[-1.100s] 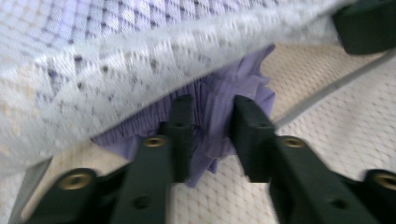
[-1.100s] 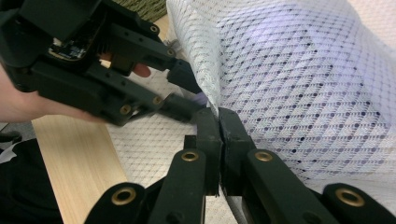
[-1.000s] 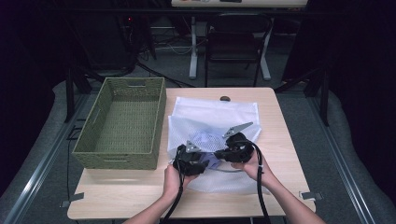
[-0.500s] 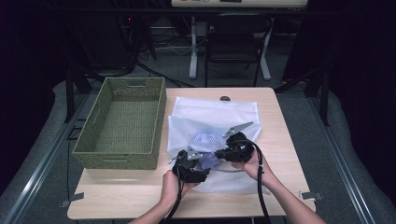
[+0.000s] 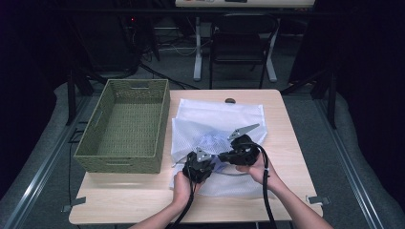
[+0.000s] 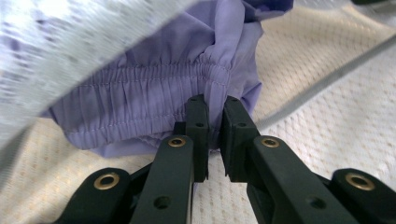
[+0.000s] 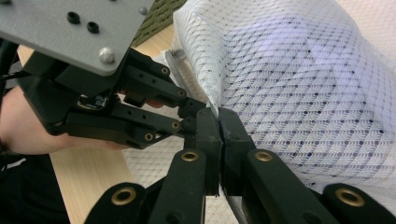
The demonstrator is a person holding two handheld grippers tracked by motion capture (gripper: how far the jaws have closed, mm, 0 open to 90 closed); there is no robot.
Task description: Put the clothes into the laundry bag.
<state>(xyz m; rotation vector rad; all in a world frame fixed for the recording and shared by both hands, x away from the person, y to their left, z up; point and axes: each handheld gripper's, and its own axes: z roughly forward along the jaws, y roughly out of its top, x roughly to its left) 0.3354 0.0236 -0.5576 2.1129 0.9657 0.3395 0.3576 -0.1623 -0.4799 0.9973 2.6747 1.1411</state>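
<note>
Mesh bag [image 5: 217,125]: white net laundry bag, lying flat over the middle of the table [image 5: 286,143] and reaching towards its right edge and near edge; its far edge lies close to the table's far edge.
Bag's upper layer [image 7: 299,79]: lifted off the lower layer, so the mouth stands open on the near side; my right claw [image 7: 219,116] pinches its edge.
Purple garment [image 6: 154,88]: lilac cloth with a gathered elastic band, crumpled, lying inside the bag's mouth on the lower mesh layer; it shows through the net.
Grip on garment: my left claw [image 6: 215,105] has just been closing, with the elastic band between its jaws.
</note>
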